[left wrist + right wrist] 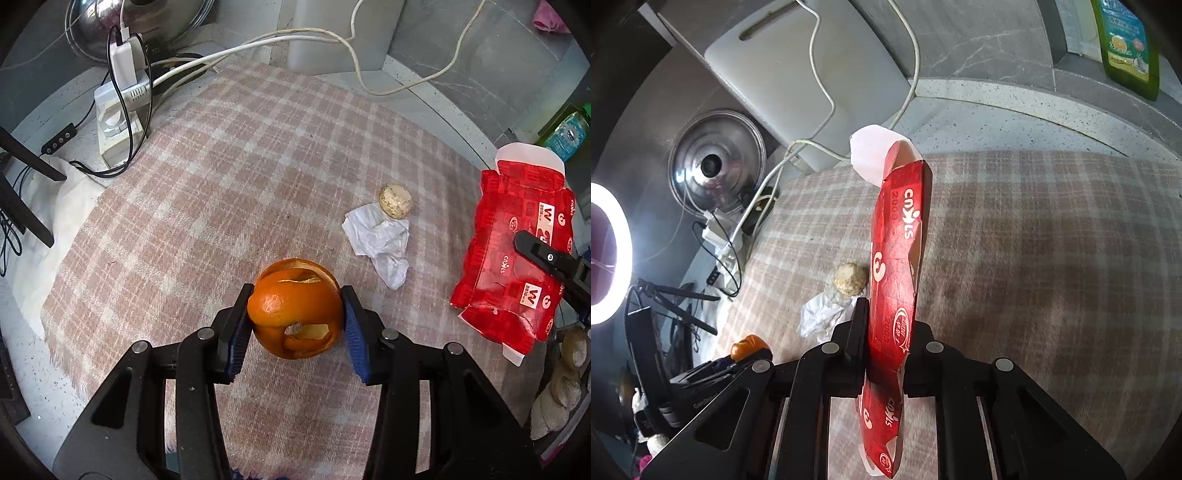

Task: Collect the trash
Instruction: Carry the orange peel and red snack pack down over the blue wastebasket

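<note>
- Where the speckled grey counter (436, 110) meets the marbled wall, I see a pink-and-cream checked cloth (236, 177) spread over most of it, with white cables (258, 42) trailing across the back.
- At the far left a steel pot lid (716, 162) leans against the wall beside a white power strip (118, 125), and a glowing ring light (609, 254) sits at the edge of the right wrist view.
- A green bottle (1126, 44) stands on the ledge at the right.
- My left gripper (295, 317) has its blue-padded fingers (238, 332) pressed on either side of a hollowed orange peel (295, 314), held just above the cloth.
- My right gripper (886, 332) is clamped on a flattened red carton (897, 258); its fingers are nearly together, with the carton standing edge-on between them and a white flap at its far end.
- On the cloth, between the two grippers, lie a crumpled white paper (384, 243) and a pale round nutshell-like piece (395, 201), touching each other.
- Both lie beyond the peel and to its right, apart from either pair of fingers.
</note>
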### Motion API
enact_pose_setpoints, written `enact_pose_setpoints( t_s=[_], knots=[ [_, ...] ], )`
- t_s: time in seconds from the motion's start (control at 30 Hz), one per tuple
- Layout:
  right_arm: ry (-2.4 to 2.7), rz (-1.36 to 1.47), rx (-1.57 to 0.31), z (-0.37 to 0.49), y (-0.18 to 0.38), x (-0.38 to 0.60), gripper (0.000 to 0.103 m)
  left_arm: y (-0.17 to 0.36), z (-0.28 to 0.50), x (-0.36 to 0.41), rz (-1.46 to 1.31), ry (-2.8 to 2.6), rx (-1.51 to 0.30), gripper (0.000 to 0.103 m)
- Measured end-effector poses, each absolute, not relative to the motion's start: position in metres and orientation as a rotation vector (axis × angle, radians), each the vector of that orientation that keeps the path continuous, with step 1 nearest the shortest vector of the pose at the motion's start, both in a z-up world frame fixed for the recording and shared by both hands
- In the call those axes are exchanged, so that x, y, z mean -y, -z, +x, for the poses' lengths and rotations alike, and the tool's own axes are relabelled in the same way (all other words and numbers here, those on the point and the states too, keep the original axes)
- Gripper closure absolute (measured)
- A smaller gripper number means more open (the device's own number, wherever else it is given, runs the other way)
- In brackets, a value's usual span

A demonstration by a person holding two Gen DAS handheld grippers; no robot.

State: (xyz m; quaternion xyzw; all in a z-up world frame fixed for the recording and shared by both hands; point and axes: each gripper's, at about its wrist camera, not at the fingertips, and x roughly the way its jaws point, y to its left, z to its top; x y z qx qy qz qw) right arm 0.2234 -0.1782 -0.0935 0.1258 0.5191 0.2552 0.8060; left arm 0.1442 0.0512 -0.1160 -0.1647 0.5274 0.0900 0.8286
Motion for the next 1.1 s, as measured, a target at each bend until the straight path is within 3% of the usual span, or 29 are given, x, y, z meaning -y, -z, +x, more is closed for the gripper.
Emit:
enact_pose_setpoints(
  t_s=[0.53, 1.1],
  knots=[
    [-0.58, 0.235, -1.073, 0.139, 0.062, 0.194, 0.091, 0.085, 0.064, -0.032, -0.279, -0.16, -1.051, 0.057],
    [-0.644, 0.203, -1.107, 0.046, 0.06, 0.171, 0.091, 0.098, -0.019, -0.033, -0.309, -0.142, -1.095, 0.057]
  ],
)
